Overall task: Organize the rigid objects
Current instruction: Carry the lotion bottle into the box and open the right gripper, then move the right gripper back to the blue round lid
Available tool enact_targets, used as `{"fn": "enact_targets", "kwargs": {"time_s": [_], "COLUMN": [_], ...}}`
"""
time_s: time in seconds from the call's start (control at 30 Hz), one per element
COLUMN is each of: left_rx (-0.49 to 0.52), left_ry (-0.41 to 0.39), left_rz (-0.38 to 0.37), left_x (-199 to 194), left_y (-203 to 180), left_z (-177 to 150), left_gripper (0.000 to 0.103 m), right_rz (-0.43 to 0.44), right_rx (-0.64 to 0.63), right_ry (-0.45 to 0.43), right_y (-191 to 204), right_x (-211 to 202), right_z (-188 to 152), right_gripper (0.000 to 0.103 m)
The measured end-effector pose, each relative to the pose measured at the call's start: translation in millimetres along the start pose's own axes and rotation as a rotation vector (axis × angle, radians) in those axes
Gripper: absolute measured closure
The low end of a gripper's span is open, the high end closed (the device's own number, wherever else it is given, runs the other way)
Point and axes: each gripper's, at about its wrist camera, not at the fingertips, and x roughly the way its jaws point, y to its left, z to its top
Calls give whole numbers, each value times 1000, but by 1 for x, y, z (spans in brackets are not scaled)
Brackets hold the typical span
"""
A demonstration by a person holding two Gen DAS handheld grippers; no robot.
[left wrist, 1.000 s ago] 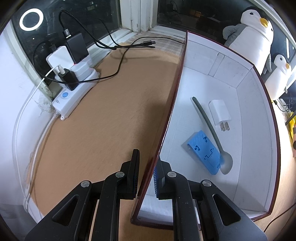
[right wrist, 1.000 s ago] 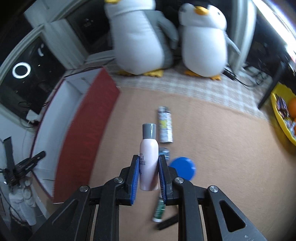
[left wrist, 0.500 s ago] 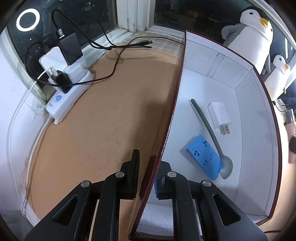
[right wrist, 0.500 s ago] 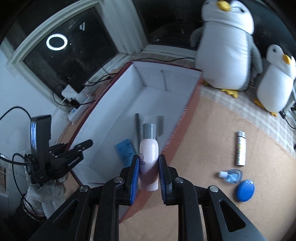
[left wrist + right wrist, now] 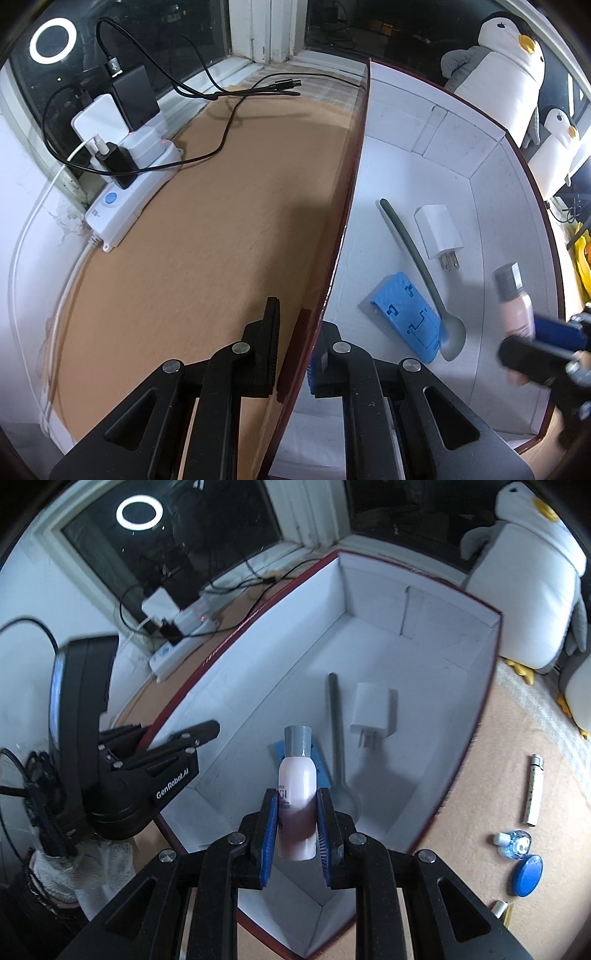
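Left wrist view, brown tabletop (image 5: 192, 240), left gripper (image 5: 293, 349) straddling the box (image 5: 347, 206) wall, fingers not visibly touching it, spoon (image 5: 417, 266) inside; right wrist view, right gripper (image 5: 295, 825) clamped on pink bottle (image 5: 297, 794) above the box.

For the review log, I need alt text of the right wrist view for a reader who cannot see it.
The right gripper holds a pink bottle with a grey cap above an open white-lined box containing a spoon, white charger and blue piece. The left gripper straddles the box's left wall.
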Motion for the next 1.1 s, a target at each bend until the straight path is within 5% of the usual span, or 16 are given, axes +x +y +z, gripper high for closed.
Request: {"fn": "enact_targets", "kwargs": {"time_s": [0.67,1.1], "left_rx": [0,5], "left_ry": [-3,-10], "left_rz": [7,23], "left_x": [-2,-15], "left_y": [-1,0], "left_z": [-2,-6], "left_gripper": [93,93], "right_rz": [-11,34], "right_rx": [-37,22], "right_ry": [28,-97], "right_y": [14,-3], "right_x": [16,-38], "right_z": [-6,-12], "right_gripper": [84,72]}}
